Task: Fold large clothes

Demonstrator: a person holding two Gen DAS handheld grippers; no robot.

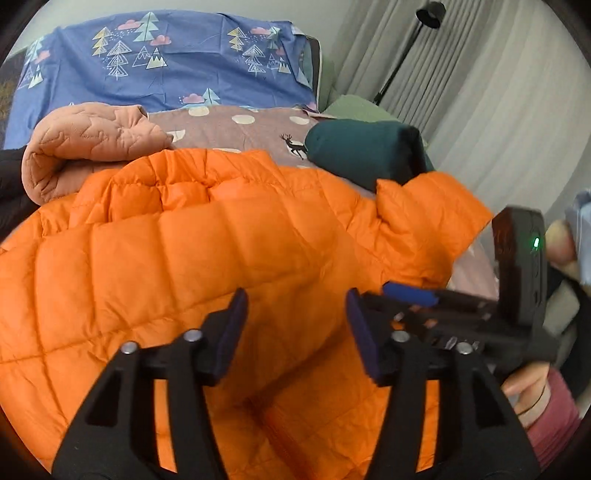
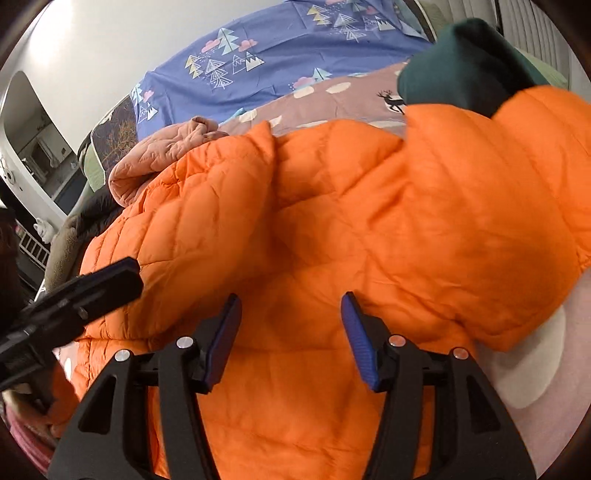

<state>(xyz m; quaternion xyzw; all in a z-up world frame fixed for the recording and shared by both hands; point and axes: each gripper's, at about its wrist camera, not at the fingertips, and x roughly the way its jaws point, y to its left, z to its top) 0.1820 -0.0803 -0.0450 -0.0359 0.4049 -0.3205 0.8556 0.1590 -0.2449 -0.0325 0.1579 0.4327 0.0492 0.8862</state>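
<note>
An orange quilted puffer jacket [image 1: 207, 251] lies spread on the bed, also filling the right wrist view [image 2: 369, 221]. My left gripper [image 1: 295, 306] is open and hovers just above the jacket's near part, holding nothing. My right gripper [image 2: 290, 310] is open above the jacket, empty. The right gripper shows at the right of the left wrist view [image 1: 410, 291], and the left gripper shows at the left edge of the right wrist view [image 2: 110, 277]. A sleeve [image 1: 424, 218] sticks out to the right.
A peach quilted garment [image 1: 85, 147] lies rolled at the jacket's far left. A dark green folded cloth [image 1: 362, 147] sits at the far right. A blue tree-print sheet [image 1: 166, 62] covers the headboard. Grey curtains [image 1: 480, 92] and a floor lamp [image 1: 428, 14] stand right.
</note>
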